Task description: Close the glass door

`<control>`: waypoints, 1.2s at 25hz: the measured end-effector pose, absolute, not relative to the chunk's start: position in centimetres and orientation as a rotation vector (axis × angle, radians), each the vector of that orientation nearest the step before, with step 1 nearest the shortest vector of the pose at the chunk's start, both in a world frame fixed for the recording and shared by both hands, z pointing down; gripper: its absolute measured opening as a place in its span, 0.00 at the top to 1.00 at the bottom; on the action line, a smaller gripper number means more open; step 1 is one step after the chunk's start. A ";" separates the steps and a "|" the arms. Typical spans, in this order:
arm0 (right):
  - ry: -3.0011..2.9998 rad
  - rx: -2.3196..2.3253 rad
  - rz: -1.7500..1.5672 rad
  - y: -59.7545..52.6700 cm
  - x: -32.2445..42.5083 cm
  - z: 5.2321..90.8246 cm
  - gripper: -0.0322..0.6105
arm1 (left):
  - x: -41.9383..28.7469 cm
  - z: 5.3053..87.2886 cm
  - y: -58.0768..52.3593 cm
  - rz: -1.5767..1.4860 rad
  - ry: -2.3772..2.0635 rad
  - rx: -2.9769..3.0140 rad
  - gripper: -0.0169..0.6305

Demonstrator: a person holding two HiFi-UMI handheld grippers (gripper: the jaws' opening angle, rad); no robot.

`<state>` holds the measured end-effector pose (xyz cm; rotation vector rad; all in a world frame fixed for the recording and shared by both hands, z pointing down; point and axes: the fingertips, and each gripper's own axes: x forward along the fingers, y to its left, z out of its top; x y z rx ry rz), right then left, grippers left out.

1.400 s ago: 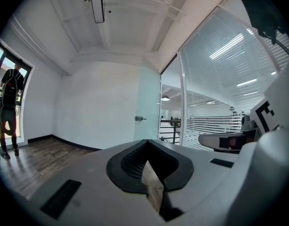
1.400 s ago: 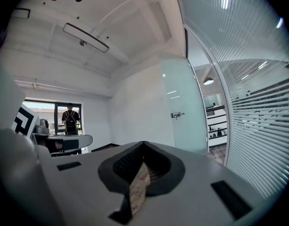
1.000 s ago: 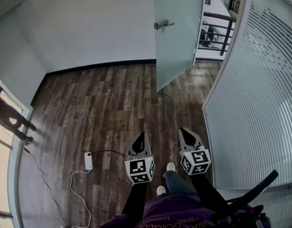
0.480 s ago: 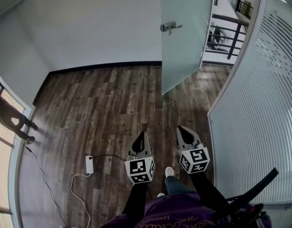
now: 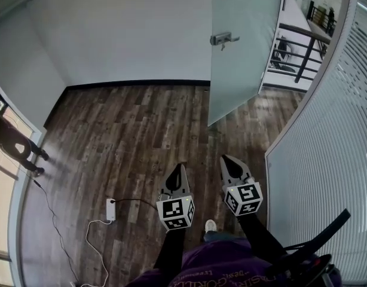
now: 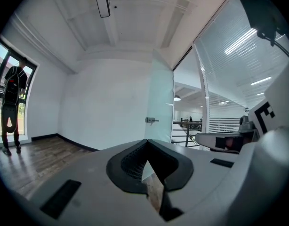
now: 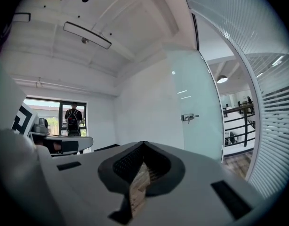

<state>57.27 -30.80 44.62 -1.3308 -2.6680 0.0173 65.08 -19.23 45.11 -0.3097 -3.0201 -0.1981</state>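
The frosted glass door (image 5: pixel 243 46) stands open ahead and to the right, swung into the room, with a metal lever handle (image 5: pixel 224 39) on its face. My left gripper (image 5: pixel 178 169) and right gripper (image 5: pixel 225 159) are held side by side over the wood floor, well short of the door, both shut and empty. In the left gripper view, my left gripper (image 6: pixel 147 142) points at the door (image 6: pixel 159 107) and its handle (image 6: pixel 151 120). From the right gripper view, my right gripper (image 7: pixel 143 142) has the door (image 7: pixel 196 107) and handle (image 7: pixel 189 117) ahead to its right.
A curved glass wall with blinds (image 5: pixel 327 148) runs along the right. Beyond the doorway is a black railing (image 5: pixel 300 52). A person (image 5: pixel 13 139) stands by the window at far left. A white power adapter (image 5: pixel 110 208) with its cable lies on the floor at my left.
Both grippers have moved forward across the floor towards the door. In the head view the door and its handle have shifted right and look nearer. Both stay shut.
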 end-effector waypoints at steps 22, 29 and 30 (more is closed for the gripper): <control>-2.608 -1.429 0.028 -22.0 47.3 46.3 0.96 | 56.6 47.4 -10.8 -0.230 -2.984 -0.442 0.97; -2.640 -1.410 0.035 -15.9 42.1 45.4 0.96 | 50.5 46.1 -4.8 -0.199 -3.019 -0.380 0.97; -2.645 -1.409 0.035 -15.0 41.5 45.4 0.96 | 49.9 46.1 -3.9 -0.197 -3.021 -0.375 0.97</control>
